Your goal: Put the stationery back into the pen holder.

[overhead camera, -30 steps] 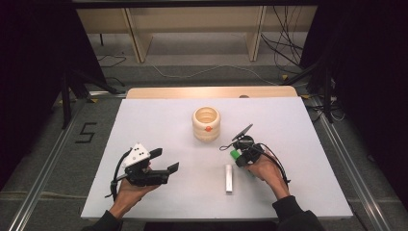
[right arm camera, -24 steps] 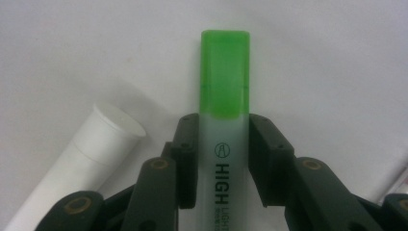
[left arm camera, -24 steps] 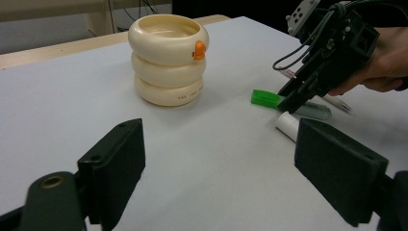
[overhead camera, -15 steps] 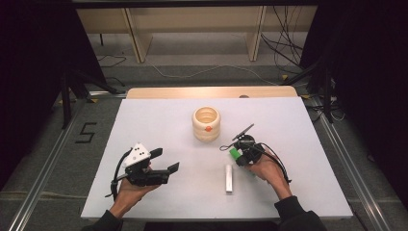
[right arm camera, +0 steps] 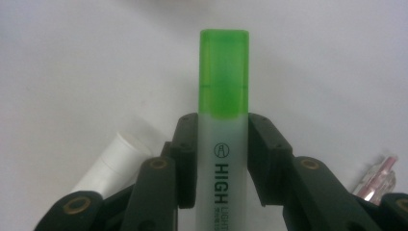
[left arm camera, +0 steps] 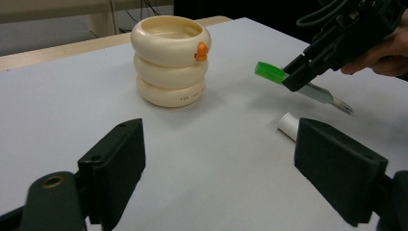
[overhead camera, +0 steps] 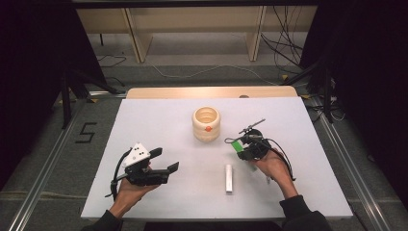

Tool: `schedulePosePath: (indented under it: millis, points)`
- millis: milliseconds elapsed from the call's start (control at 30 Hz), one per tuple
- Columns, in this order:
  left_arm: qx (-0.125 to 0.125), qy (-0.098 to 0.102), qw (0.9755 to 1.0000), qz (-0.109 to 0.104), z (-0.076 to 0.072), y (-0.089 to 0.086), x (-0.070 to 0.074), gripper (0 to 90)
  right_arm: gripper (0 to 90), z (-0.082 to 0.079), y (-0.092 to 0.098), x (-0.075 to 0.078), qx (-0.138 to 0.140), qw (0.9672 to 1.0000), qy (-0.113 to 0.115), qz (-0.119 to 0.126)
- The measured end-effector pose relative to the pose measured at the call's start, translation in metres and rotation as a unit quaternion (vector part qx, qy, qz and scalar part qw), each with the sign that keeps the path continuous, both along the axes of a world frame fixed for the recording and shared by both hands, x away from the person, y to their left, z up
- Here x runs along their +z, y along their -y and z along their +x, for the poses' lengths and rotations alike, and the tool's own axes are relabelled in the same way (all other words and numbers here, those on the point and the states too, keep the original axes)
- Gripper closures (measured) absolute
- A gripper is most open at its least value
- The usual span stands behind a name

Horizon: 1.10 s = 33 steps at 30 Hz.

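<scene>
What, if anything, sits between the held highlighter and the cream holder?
Nothing visible: bare table separates the highlighter in the right gripper from the cream holder. The white tube lies nearer the person.

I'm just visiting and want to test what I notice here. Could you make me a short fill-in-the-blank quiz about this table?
1. The right hand-held gripper is shut on a highlighter whose cap is ____.
2. The small knob on the cream holder is ____.
3. The white tube lies flat on the ____.
4. The left hand-held gripper has its jaws ____.

Missing words: green; orange; table; open
</scene>
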<state>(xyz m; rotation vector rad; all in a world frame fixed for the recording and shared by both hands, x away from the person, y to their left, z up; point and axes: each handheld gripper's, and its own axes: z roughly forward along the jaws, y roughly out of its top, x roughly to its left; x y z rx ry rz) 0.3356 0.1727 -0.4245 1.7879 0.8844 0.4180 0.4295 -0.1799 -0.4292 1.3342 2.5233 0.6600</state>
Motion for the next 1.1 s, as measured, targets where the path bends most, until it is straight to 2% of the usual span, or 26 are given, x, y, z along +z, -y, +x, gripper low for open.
schedulePosePath:
  millis: [100,233,367,567,800,1100]
  points:
    - [0.0,-0.002,1.0,-0.004,0.0,-0.001,0.0,17.7,67.3,0.0,0.004,0.006,-0.007,0.9993,0.023,0.028]
    - [0.004,-0.004,0.9999,-0.01,0.001,-0.003,0.0,17.7,67.3,-0.001,0.006,0.011,-0.015,0.9966,0.059,0.056]
    - [0.005,-0.003,0.9999,-0.01,0.001,-0.002,0.0,17.7,67.3,-0.002,0.009,0.016,-0.023,0.9916,0.1,0.079]
    - [0.007,-0.003,0.9999,-0.012,0.001,-0.003,0.0,17.7,67.3,-0.004,0.01,0.021,-0.033,0.9843,0.139,0.104]
    - [0.01,-0.001,0.9998,-0.02,0.002,-0.004,0.0,17.7,67.2,-0.002,0.011,0.027,-0.04,0.9745,0.164,0.148]
    - [0.013,0.0,0.9997,-0.022,0.002,-0.004,0.0,17.7,67.2,0.006,0.004,0.032,-0.048,0.9667,0.185,0.17]
